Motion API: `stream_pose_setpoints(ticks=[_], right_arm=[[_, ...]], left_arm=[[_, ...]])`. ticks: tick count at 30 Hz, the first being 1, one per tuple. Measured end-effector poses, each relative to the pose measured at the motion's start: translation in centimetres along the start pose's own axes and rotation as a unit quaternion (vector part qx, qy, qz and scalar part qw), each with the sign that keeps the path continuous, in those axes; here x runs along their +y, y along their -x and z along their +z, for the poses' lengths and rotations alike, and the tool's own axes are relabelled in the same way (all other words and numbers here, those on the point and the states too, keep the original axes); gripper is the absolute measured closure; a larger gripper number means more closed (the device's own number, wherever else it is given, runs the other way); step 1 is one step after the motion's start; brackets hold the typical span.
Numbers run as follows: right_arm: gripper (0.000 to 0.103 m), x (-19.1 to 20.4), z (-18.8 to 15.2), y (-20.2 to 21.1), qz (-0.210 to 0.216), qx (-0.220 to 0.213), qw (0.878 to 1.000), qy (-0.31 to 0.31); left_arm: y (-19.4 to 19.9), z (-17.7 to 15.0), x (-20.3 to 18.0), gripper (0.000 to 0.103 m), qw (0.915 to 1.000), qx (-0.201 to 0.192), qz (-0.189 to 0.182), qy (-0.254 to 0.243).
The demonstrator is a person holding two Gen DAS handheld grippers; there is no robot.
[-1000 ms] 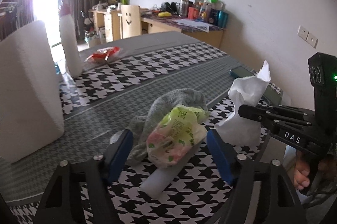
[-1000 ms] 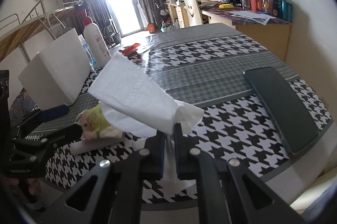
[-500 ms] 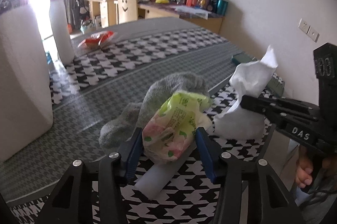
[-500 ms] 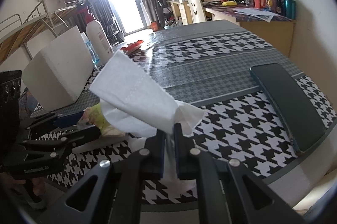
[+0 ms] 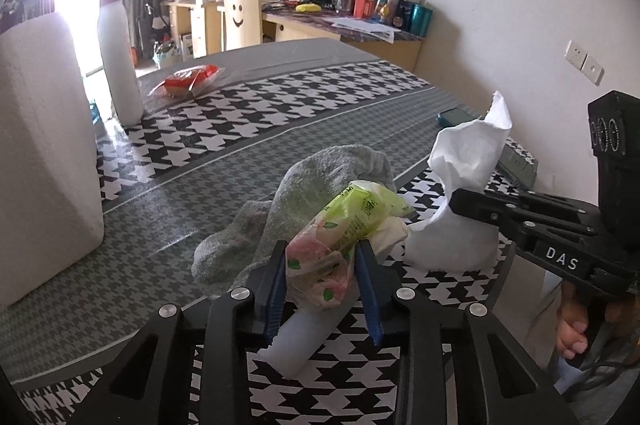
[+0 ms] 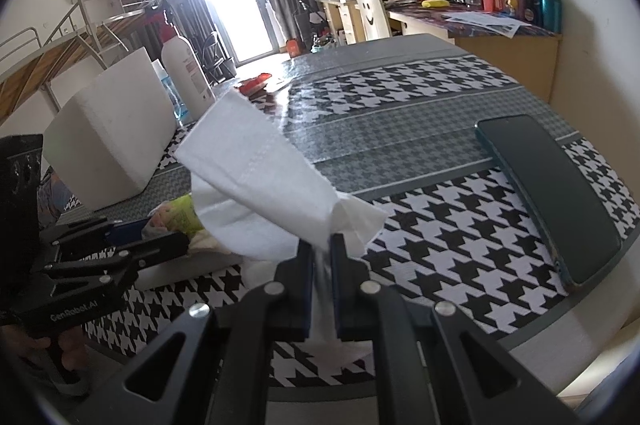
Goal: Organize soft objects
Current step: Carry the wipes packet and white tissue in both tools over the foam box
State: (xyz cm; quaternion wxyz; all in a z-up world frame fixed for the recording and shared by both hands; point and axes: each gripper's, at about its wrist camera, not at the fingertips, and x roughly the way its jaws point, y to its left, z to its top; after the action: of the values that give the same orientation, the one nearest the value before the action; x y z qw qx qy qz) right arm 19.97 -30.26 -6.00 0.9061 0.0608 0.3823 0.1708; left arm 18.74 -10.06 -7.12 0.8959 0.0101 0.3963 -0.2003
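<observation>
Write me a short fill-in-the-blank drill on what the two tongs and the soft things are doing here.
1. The right tongs are shut on a white ____.
2. The left tongs are closing around a green and pink ____.
3. Behind that lies a grey ____.
4. The dark phone lies flat on the ____-patterned tablecloth.

Missing words: tissue; pack; sock; houndstooth.
</observation>
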Motion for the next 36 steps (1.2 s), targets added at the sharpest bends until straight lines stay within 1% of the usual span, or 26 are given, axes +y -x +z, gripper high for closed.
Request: stream_pose_setpoints(ticks=[8, 15, 23, 36], right_arm=[[0.092, 0.5, 0.2, 0.5, 0.004, -0.009, 1.000, 0.004], [0.092, 1.0, 0.6, 1.4, 0.009, -0.024, 1.000, 0.012], [0.092, 2.1, 1.3, 2.5, 0.019, -0.041, 0.999, 0.019], [0.092, 4.2, 2.6, 2.9, 0.043, -0.059, 0.997, 0.036]], left_arm=[[1.6, 0.2, 0.2, 0.069, 0.9997, -0.022, 0.005, 0.002], [2.6, 0.3, 0.7, 0.069, 0.9992, -0.035, 0.018, 0.005], [4.7, 0.3, 1.4, 0.069, 0.9973, -0.062, 0.036, 0.010], [7.2, 0.4, 2.9, 0.069, 0.9927, -0.093, 0.072, 0.024]])
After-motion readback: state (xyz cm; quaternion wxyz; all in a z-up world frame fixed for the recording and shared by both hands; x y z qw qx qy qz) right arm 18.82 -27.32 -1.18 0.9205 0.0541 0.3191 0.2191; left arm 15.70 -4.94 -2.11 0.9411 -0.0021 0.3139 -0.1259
